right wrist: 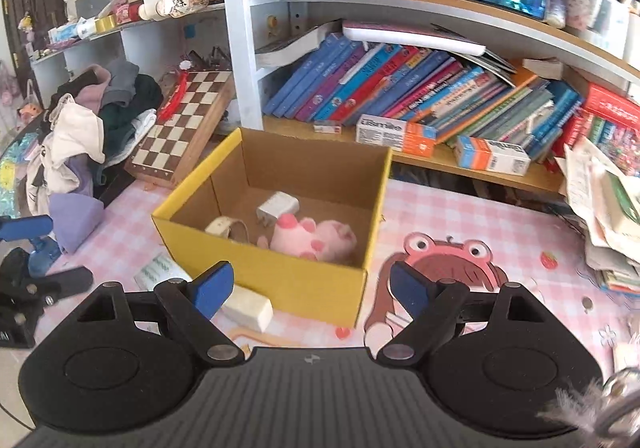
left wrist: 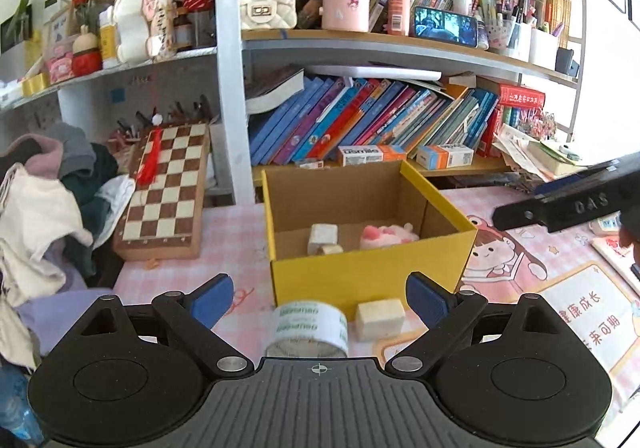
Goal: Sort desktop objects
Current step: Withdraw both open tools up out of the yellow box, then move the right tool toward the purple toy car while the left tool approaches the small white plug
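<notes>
Yellow cardboard box (left wrist: 372, 276) sits on the pink mat (right wrist: 460, 216), holding a pink plush (right wrist: 316, 240), white charger (right wrist: 278, 208) and a small cream item (right wrist: 219, 227). Left gripper (left wrist: 320, 302) is spread wide, empty, with tape roll (left wrist: 308, 330) and white block (left wrist: 380, 318) between its fingers, just before the box. Right gripper (right wrist: 312, 288) is also wide open, holding nothing.

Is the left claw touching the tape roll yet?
Apart. The left wrist view shows the left claw open, with the tape roll lying between its blue fingers and pink tablecloth visible on both sides.
</notes>
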A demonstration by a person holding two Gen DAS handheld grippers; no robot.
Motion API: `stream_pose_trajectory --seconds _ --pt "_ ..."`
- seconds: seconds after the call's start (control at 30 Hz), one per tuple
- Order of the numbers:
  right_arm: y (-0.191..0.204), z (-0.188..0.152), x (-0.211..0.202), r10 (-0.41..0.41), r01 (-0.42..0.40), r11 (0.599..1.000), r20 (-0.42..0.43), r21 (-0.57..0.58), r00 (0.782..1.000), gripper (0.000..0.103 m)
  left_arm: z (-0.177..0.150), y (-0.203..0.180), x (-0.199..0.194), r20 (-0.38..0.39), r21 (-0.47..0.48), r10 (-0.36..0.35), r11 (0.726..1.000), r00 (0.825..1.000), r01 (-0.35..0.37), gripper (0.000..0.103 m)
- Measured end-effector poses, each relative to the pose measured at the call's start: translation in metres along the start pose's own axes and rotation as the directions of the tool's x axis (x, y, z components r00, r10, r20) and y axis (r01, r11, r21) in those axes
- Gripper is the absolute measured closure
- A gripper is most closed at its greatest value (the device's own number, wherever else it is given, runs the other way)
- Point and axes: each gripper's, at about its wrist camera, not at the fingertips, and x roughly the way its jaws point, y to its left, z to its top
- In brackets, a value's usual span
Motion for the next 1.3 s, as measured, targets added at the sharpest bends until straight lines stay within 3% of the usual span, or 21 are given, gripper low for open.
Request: stream_pose_trajectory --seconds 0.37,0.77,1.03,1.3 --pt "0.018 -0.057 -0.009 -0.048 0.049 0.999 -0.035 0.022 0.998 0.018 -0.037 0.003 -0.009 -0.064 -0.024 0.007 1.0 0.998 -0.009 0.008" --pt "0.046 -0.093 -0.01 -0.08 0.08 0.997 -0.027 0.003 0.996 0.018 -0.067 0.003 -0.015 -0.116 -0.046 0.011 0.999 0.993 -0.017 0.008" --pt "0.066 -0.115 -0.01 -0.067 0.064 0.996 -0.035 -0.06 0.997 0.018 -0.081 -0.008 -0.02 -0.119 0.009 0.039 0.999 0.992 -0.038 0.008" --pt "0.077 -0.132 -0.006 -0.046 0.042 0.998 -0.084 -0.051 0.995 0.017 -0.095 -0.013 -0.019 -0.16 -0.033 0.023 0.999 0.987 -0.029 0.008"
